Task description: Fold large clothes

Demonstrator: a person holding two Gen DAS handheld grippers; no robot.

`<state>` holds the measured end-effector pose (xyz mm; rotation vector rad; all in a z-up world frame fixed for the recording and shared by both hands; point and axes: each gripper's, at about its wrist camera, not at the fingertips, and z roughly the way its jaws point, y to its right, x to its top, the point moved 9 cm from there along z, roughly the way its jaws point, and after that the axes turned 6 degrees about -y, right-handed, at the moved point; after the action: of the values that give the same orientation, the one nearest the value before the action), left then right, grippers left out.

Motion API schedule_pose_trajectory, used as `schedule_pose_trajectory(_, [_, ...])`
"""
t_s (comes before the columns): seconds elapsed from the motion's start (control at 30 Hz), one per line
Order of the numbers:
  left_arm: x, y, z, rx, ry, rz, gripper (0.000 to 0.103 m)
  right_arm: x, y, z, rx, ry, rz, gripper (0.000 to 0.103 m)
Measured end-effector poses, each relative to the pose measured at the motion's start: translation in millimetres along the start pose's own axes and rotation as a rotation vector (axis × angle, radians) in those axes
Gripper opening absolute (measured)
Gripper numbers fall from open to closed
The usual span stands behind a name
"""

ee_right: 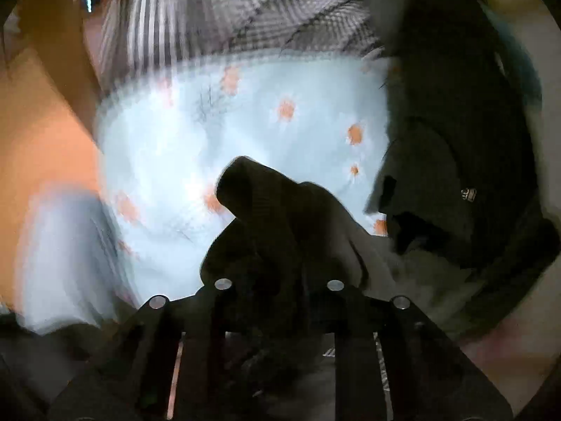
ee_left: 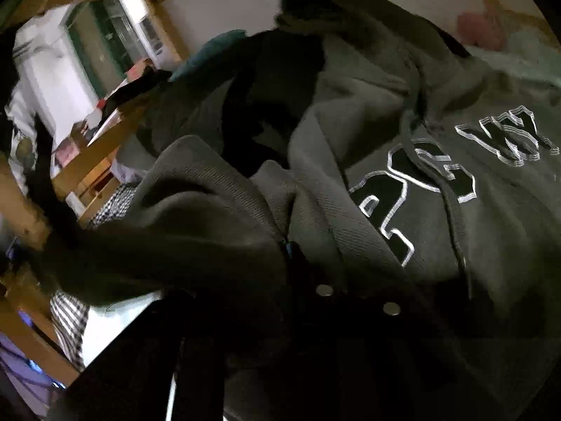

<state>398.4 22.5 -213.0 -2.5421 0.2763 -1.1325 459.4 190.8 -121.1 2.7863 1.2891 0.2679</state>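
A large grey hoodie with black, white-edged letters on its chest fills the left wrist view, lying crumpled. My left gripper sits low in that view, shut on a bunched fold of the hoodie's grey fabric; its fingers are dark and mostly hidden by cloth. In the right wrist view my right gripper points steeply down and is shut on a dark ribbed cuff of the hoodie's sleeve, which sticks up past the fingers. More of the dark hoodie is heaped at the right.
A pale blue bed sheet with orange flowers lies under the sleeve. Checked cloth lies beyond it, also checked cloth. A wooden bed frame borders the left. A pink item and teal cloth lie behind the hoodie.
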Motion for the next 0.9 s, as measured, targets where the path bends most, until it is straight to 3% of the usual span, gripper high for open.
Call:
schedule_pose_trajectory(0.07, [5, -10, -2, -0.04, 0.021, -0.076, 0.033, -9, 33, -32, 0.099, 0.108, 0.121, 0.014])
schedule_pose_trajectory(0.17, [12, -22, -17, -0.13, 0.082, -0.199, 0.048, -42, 97, -72, 0.258, 0.284, 0.338, 0.012])
schedule_pose_trajectory(0.3, [17, -29, -43, -0.22, 0.178, -0.306, 0.049, -115, 151, -100, 0.443, 0.501, 0.538, 0.01])
schedule_pose_trajectory(0.4, [25, -26, -72, -0.366, 0.275, -0.381, 0.054, -171, 177, -112, 0.488, 0.624, 0.641, 0.008])
schedule_pose_trajectory(0.47, [31, -20, -98, -0.522, 0.332, -0.427, 0.077, -212, 195, -120, 0.516, 0.708, 0.703, 0.008])
schedule_pose_trajectory(0.5, [32, -17, -107, -0.593, 0.347, -0.447, 0.079, -230, 202, -121, 0.524, 0.744, 0.737, 0.008])
schedule_pose_trajectory(0.6, [30, 1, -119, -0.75, 0.294, -0.506, 0.081, -285, 222, -118, 0.513, 0.797, 0.82, 0.008])
schedule_pose_trajectory(0.63, [28, 7, -118, -0.776, 0.264, -0.523, 0.088, -299, 231, -114, 0.513, 0.801, 0.842, 0.008])
schedule_pose_trajectory(0.73, [16, 8, -108, -0.769, 0.19, -0.572, 0.091, -348, 251, -83, 0.502, 0.793, 0.946, 0.008])
schedule_pose_trajectory(0.9, [6, -44, -57, -0.571, 0.04, -0.722, 0.095, -416, 267, -7, 0.538, 0.739, 1.113, 0.008])
